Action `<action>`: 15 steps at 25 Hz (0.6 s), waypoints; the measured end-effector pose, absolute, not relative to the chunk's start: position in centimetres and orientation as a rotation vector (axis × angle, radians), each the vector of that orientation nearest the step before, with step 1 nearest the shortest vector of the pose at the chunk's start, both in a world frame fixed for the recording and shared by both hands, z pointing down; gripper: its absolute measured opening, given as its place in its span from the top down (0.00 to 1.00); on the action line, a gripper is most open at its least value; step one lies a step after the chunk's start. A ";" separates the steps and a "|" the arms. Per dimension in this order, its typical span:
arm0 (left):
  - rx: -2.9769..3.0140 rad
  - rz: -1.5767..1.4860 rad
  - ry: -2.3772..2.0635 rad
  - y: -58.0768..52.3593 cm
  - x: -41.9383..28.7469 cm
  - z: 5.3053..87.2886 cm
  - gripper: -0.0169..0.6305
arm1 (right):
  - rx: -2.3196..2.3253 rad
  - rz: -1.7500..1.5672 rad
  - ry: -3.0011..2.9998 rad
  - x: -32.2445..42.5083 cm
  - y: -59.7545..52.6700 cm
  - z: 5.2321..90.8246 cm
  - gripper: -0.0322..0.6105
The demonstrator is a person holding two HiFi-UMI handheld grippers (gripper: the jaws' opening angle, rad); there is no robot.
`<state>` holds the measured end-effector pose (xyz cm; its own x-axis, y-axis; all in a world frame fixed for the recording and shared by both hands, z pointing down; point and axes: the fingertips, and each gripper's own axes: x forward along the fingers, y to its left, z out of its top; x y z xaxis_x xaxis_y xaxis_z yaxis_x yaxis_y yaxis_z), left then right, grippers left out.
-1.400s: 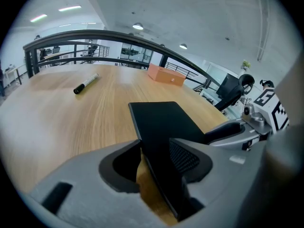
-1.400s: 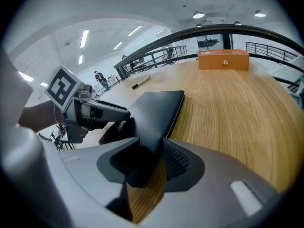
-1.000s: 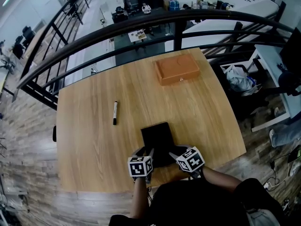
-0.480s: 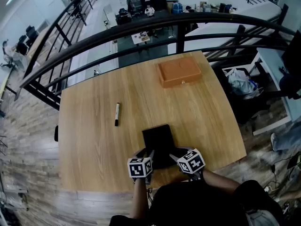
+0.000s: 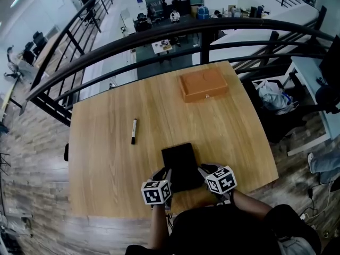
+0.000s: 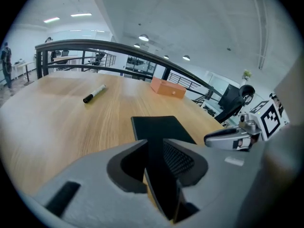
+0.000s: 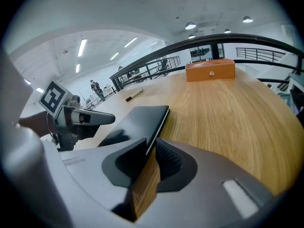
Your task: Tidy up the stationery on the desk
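A black notebook [image 5: 179,162] lies near the desk's front edge, and both grippers hold its near end. My left gripper [image 5: 166,175] is shut on the near left corner, the cover's edge [image 6: 161,129] standing between its pads. My right gripper [image 5: 204,170] is shut on the near right corner [image 7: 142,120]. Both pairs of jaws have just been closing onto the notebook. A black-and-white marker [image 5: 134,131] lies alone on the left half of the desk. An orange box [image 5: 204,85] with a small clasp sits closed at the far edge.
The wooden desk [image 5: 234,137] stands against a black curved railing [image 5: 159,33] with an open drop beyond it. To the right are a chair and a bag [image 5: 273,94]. Bare wood lies between the notebook, the marker and the box.
Both grippers' jaws have narrowed onto the notebook's near corners. The marker cubes have shifted slightly in the head view. The marker and the box have not moved.
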<state>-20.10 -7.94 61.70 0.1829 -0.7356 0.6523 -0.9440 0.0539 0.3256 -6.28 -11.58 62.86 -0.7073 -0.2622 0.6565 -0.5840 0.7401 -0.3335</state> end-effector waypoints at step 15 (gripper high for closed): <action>1.931 0.192 -1.813 -8.5 -16.4 53.4 0.98 | 0.733 0.560 -2.651 -4.0 -15.5 53.8 0.94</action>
